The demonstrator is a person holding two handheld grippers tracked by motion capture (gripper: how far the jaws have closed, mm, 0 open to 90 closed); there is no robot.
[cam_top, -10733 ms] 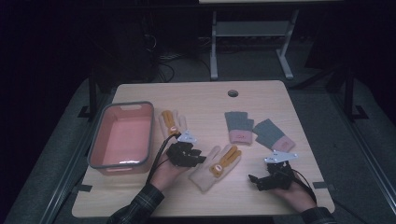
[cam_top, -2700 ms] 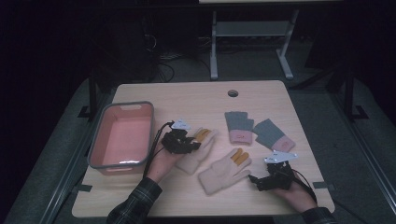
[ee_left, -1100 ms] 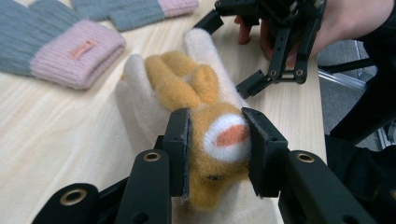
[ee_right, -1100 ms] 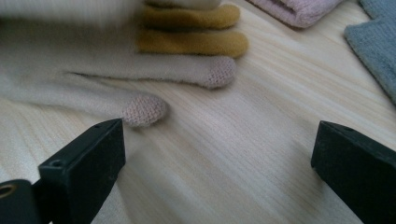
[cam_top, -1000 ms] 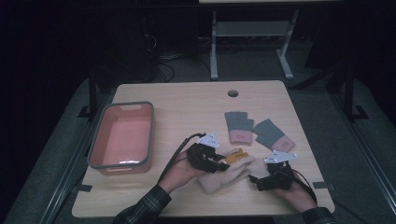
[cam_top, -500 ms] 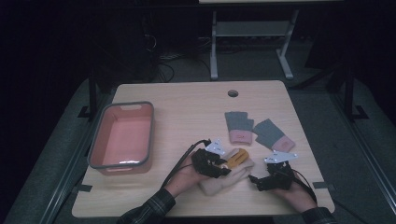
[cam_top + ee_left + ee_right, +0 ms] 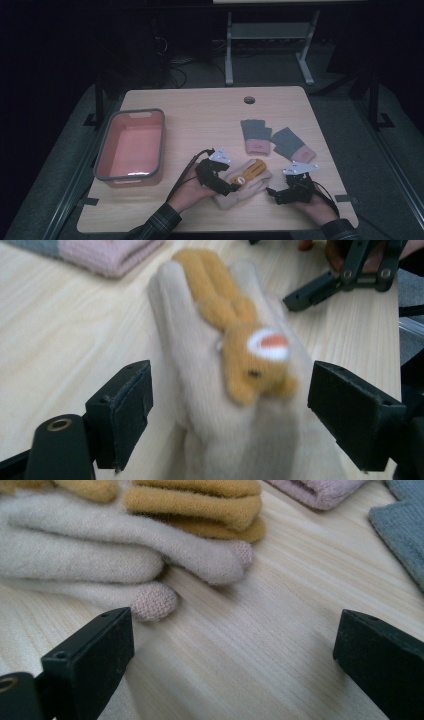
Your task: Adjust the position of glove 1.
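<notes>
We see 2 cream gloves (image 7: 248, 182) stacked as a pair near the front edge of the wooden table (image 7: 205, 112), each with mustard-yellow fingers and an orange animal face on the back. From the middle of the table the pair lies at about 5 o'clock.

The left gripper (image 7: 229, 189) sits at the cuff end of the pair, at roughly 9 o'clock from it. Its jaws have just been opening and now stand wide. In the left gripper view the cream gloves (image 7: 235, 375) lie between the 2 black pads (image 7: 125, 410), with a gap on each side, so nothing is gripped.

The right gripper (image 7: 272, 194) rests on the table at about 3 o'clock from the pair, jaws spread with bare wood between them. In the right gripper view the cream fingertips (image 7: 155, 600) lie just beyond the left pad, at 11 o'clock, not touching it.

A 2nd pair, grey gloves with pink cuffs (image 7: 272, 140), lies flat at about 1 o'clock from the cream pair, well apart. A red bin with a grey rim (image 7: 102, 165) stands at 9 o'clock on the table.
</notes>
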